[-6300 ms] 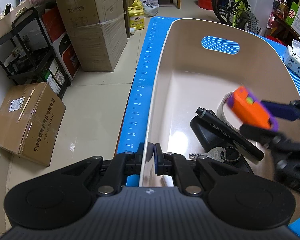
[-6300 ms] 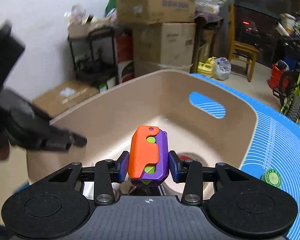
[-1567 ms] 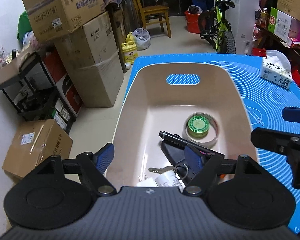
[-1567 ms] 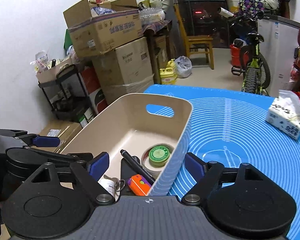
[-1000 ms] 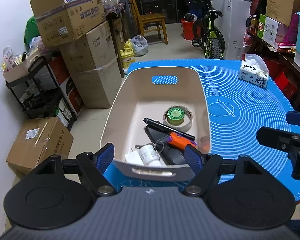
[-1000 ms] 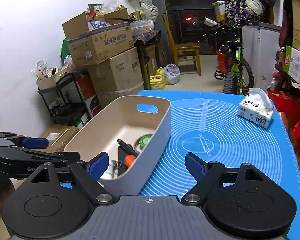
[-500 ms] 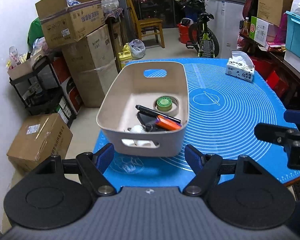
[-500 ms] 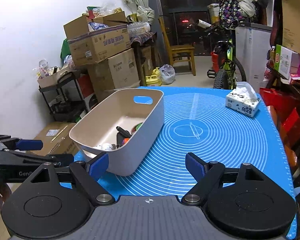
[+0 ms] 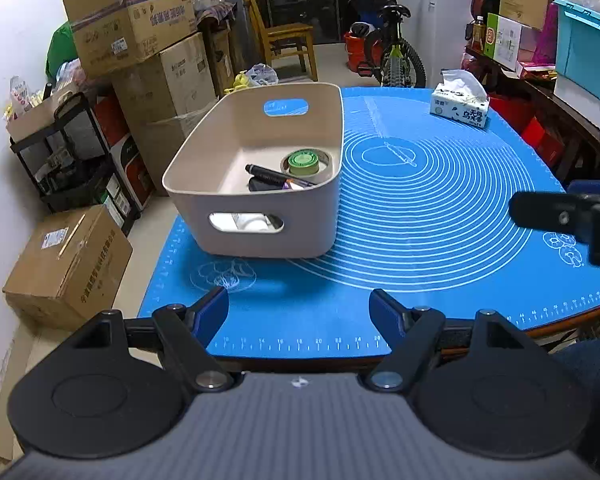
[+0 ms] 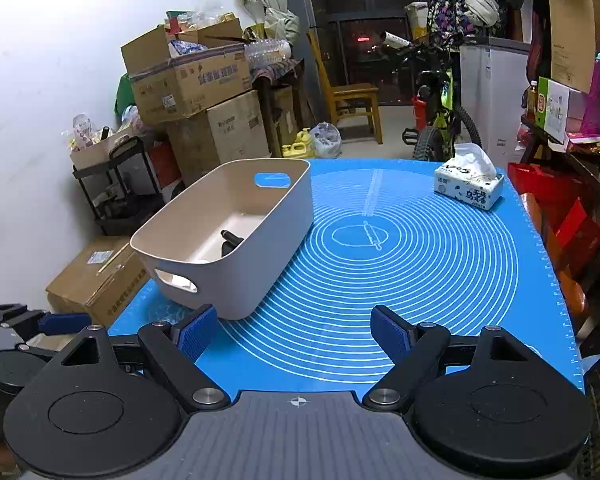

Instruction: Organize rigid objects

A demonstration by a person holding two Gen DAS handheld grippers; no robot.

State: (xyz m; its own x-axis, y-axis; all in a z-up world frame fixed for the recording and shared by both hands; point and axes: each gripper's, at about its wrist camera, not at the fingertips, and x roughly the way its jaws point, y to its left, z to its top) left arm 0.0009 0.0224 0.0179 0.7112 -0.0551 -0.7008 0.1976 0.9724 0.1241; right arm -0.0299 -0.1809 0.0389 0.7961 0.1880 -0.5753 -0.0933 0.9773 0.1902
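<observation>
beige bin (image 9: 260, 236) holding a marker (image 9: 274, 174) and tape roll (image 9: 306, 162) is seen well beyond both empty, wide-spread jaws, left gripper (image 9: 299, 314) and right gripper (image 10: 294, 332).

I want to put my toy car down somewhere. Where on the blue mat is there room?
The big ringed part of the blue silicone mat is bare, between the beige plastic bin and the white tissue pack. The near strip before the bin is bare too. Inside the bin is crowded.
</observation>
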